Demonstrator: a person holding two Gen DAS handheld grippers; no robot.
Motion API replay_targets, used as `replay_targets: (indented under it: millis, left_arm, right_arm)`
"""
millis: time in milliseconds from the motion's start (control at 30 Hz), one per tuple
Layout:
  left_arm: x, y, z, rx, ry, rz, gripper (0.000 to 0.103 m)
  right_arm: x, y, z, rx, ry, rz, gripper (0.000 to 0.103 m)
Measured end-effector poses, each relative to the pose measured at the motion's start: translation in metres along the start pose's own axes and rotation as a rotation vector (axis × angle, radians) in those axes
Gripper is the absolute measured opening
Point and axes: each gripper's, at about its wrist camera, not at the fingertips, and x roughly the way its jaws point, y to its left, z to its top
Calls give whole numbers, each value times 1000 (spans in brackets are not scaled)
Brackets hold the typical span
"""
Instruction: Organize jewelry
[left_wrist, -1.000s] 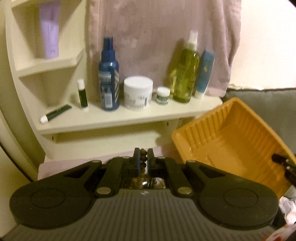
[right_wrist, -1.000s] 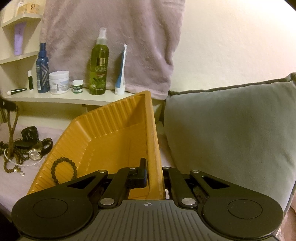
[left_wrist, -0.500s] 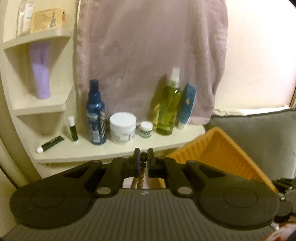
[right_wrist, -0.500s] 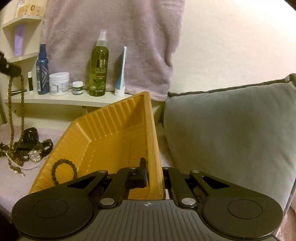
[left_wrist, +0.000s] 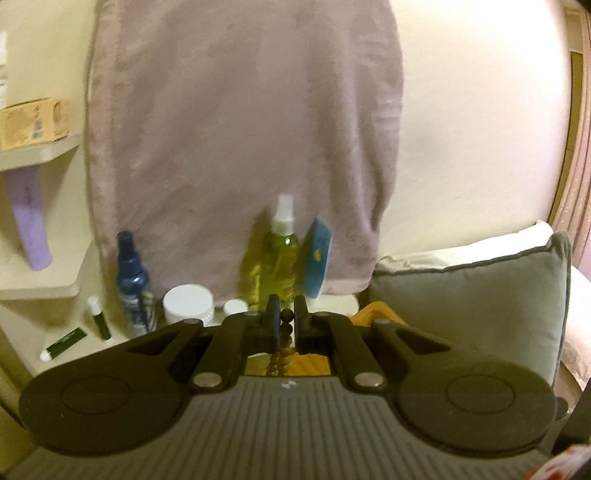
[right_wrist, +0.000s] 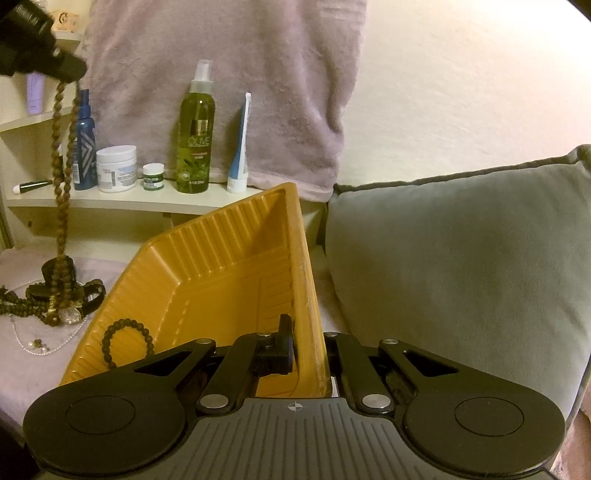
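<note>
Tilting the orange tray (right_wrist: 221, 258) by its rim, the right gripper (right_wrist: 306, 354) clamps it steady; left gripper (left_wrist: 285, 325) pinches a brown bead necklace (right_wrist: 61, 166), dangling left of the tray for dropping in

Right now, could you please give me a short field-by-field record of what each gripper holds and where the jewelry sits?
left gripper: shut on brown bead necklace, which hangs down to the pile
right gripper: shut on orange tray wall, tray tilted
in tray: dark bead bracelet
jewelry pile: on the cloth, left of the tray
pearl strand: beside the pile
</note>
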Motion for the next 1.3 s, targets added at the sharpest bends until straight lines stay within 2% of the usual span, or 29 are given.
replay_targets:
  millis: [167,400,600,667,767,933,967,1000,1100,1300]
  left_arm:
    - [1,-1,2,3,-1,0,6]
    - [-5,22,-6,-16,15,83,6]
    - [16,38,-43,17,161,162,6]
    - [16,45,-52,3,174,176,6]
    - [11,57,-63,0,186,239,6]
    - [4,87,-86,-83,230,316,7]
    - [4,90,-91,-98,240,325,15]
    - [3,92,-96,-114,246,328,20]
    - [7,88,-108,-113,248,309,19]
    - [39,53,-128,-97,267,136,19]
  right_arm:
    - [0,-1,0,5,-1,1,4]
    - [0,0,-1,8,-3,-1,4]
    - [1,-1,-1,11,-3,-2,4]
    - [1,0,-1,9,0,-3,4]
    - [1,-1,0,7,1,-3,4]
    - [2,0,1,7,-5,-2,4]
    - [2,0,1,7,-5,-3,4]
    - [2,0,1,6,-6,-2,4]
    - [2,0,1,10,-3,-2,4]
    - [3,-4,-3,24,7,-12,4]
